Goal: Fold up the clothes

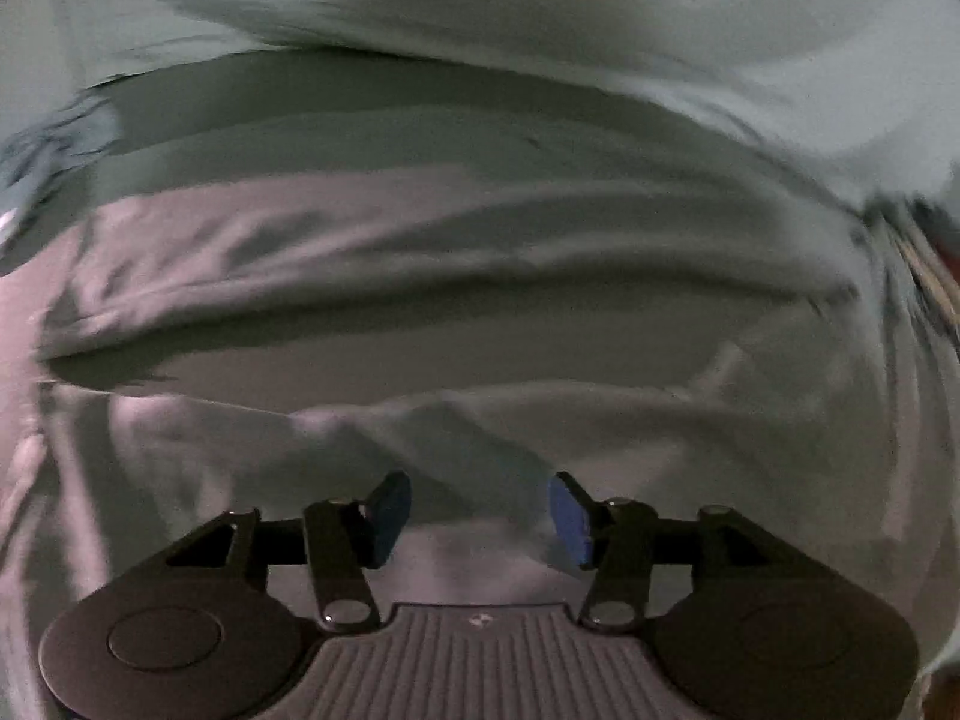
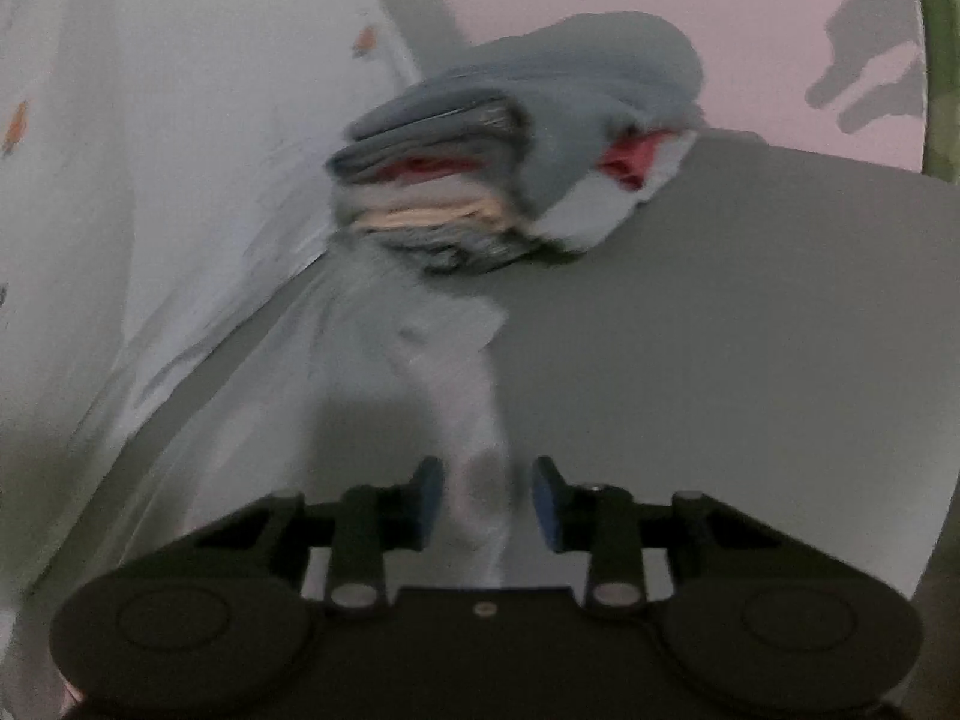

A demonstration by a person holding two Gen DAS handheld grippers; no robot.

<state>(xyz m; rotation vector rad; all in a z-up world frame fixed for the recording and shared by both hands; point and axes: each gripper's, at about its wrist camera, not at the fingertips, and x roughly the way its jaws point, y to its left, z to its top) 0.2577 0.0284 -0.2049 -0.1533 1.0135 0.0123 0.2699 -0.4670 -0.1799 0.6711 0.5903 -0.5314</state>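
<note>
- I see pale grey-lilac cloth (image 1: 420, 276), plain
- white sheet (image 2: 150, 120), small orange flecks
- bundled clothes (image 2: 516, 138): grey-blue, red, cream stripe
- both tongs black, blue pads (image 1: 570, 516)

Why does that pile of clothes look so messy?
The pile of clothes looks bunched, not squared: red and cream layers poke out unevenly, and a pale strip of cloth trails from it toward the right gripper. The picture is blurry.

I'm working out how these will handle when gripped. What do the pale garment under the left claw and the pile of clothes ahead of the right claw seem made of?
Pale garment: looks like thin woven fabric, matte, lying in soft creases.

Pile of clothes: seems thicker knit or fleece, matte, in stacked layers of grey, red and cream; blur leaves it uncertain.
</note>
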